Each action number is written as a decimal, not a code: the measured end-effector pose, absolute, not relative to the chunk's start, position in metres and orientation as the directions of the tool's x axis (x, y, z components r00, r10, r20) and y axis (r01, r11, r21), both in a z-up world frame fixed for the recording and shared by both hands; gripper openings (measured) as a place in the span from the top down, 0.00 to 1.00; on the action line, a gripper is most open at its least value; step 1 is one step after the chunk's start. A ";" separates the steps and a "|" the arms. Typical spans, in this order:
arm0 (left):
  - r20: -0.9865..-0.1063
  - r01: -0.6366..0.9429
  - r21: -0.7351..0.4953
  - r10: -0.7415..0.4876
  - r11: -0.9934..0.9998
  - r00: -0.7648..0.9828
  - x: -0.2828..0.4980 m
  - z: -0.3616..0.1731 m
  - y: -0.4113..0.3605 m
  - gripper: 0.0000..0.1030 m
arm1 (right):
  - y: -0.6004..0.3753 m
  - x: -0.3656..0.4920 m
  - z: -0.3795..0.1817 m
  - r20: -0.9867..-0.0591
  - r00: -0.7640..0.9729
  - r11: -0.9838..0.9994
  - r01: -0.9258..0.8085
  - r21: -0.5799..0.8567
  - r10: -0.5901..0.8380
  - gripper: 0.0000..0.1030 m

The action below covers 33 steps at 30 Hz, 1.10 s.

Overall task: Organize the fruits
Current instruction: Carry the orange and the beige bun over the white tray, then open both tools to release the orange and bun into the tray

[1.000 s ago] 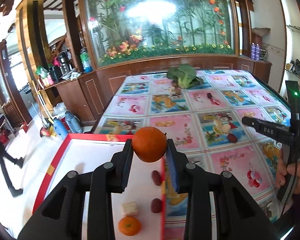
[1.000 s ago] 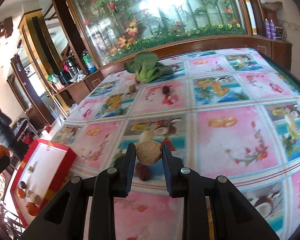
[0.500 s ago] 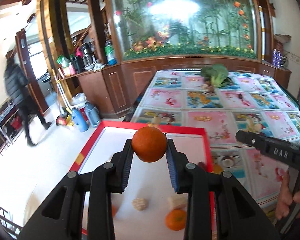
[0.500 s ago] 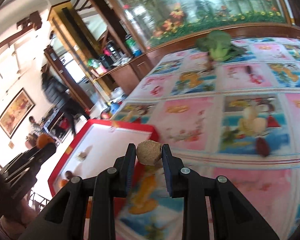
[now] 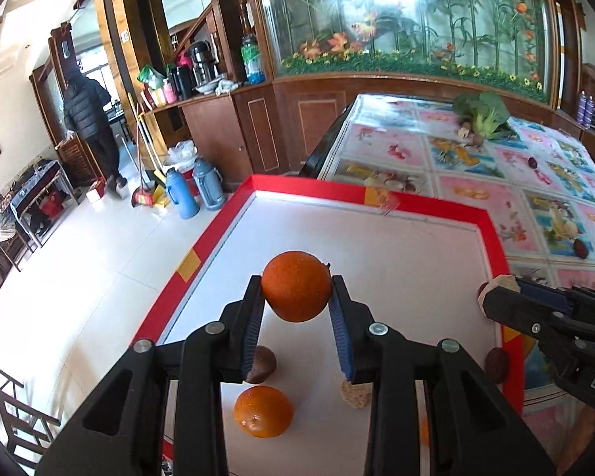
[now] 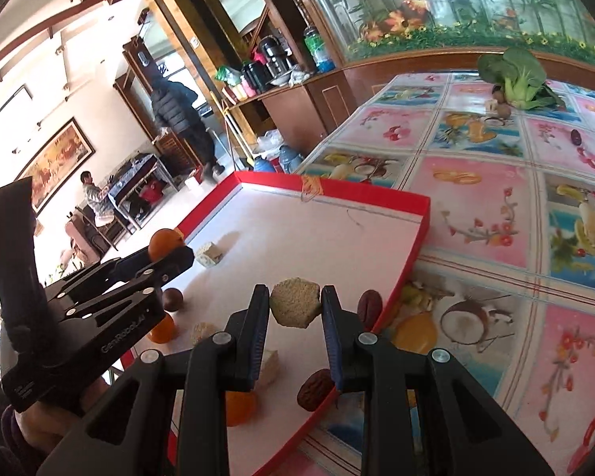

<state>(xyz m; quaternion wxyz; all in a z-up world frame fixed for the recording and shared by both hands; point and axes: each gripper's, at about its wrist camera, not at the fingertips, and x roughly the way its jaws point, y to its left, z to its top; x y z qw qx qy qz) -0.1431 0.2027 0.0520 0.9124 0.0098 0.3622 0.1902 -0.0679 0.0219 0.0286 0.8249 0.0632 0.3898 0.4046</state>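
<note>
Gripping orange (image 5: 296, 291), right claw (image 6: 295, 305) gripping tan chunk (image 6: 295, 307)

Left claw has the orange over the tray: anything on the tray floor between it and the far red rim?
No. In the left wrist view, the white tray floor is bare from the orange in the left claw to the far rim.

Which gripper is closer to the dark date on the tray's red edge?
Right. The right gripper, holding a tan chunk, is just beside the date. The left gripper, holding an orange, is across the tray, much farther away.
</note>
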 end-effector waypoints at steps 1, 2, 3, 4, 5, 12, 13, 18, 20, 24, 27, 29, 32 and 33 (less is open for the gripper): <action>-0.667 -0.339 0.155 0.351 0.928 0.657 -0.141 0.048 0.204 0.66 | 0.025 -0.068 0.026 -0.604 0.363 0.667 -0.623 0.409 0.710 0.76; -0.674 -0.336 0.155 0.348 0.929 0.651 -0.140 0.045 0.205 0.66 | 0.029 -0.069 0.024 -0.614 0.357 0.669 -0.625 0.403 0.704 0.76; -0.681 -0.332 0.157 0.346 0.930 0.646 -0.139 0.043 0.204 0.66 | 0.031 -0.068 0.022 -0.622 0.340 0.663 -0.626 0.409 0.705 0.76; -0.688 -0.329 0.157 0.342 0.931 0.640 -0.137 0.040 0.205 0.66 | 0.033 -0.067 0.021 -0.625 0.330 0.659 -0.627 0.415 0.707 0.75; -0.696 -0.326 0.156 0.338 0.932 0.633 -0.135 0.038 0.205 0.66 | 0.035 -0.067 0.019 -0.631 0.319 0.656 -0.629 0.417 0.707 0.75; -0.730 -0.321 0.170 0.337 0.932 0.594 -0.127 0.025 0.204 0.66 | 0.041 -0.069 0.013 -0.652 0.252 0.628 -0.641 0.441 0.715 0.74; -0.733 -0.324 0.177 0.344 0.929 0.587 -0.126 0.023 0.203 0.65 | 0.041 -0.069 0.013 -0.654 0.248 0.625 -0.646 0.438 0.714 0.74; -0.740 -0.339 0.196 0.365 0.920 0.565 -0.125 0.023 0.202 0.65 | 0.046 -0.074 0.014 -0.662 0.235 0.610 -0.674 0.416 0.712 0.65; -0.742 -0.349 0.199 0.374 0.916 0.557 -0.125 0.022 0.202 0.56 | 0.047 -0.077 0.017 -0.663 0.244 0.607 -0.689 0.396 0.708 0.58; -0.729 -0.374 0.195 0.389 0.907 0.563 -0.130 0.030 0.203 0.38 | 0.038 -0.077 0.022 -0.638 0.286 0.619 -0.683 0.388 0.715 0.50; -0.719 -0.379 0.193 0.393 0.905 0.573 -0.133 0.038 0.200 0.38 | 0.024 -0.073 0.030 -0.590 0.307 0.610 -0.669 0.424 0.747 0.49; -0.716 -0.374 0.190 0.388 0.908 0.580 -0.133 0.042 0.197 0.37 | 0.012 -0.068 0.034 -0.573 0.332 0.622 -0.651 0.436 0.749 0.48; -0.713 -0.361 0.194 0.384 0.912 0.587 -0.134 0.046 0.189 0.35 | -0.006 -0.060 0.038 -0.560 0.376 0.650 -0.621 0.439 0.738 0.48; -0.712 -0.354 0.193 0.378 0.915 0.592 -0.134 0.048 0.185 0.33 | -0.017 -0.056 0.039 -0.558 0.398 0.665 -0.607 0.434 0.728 0.48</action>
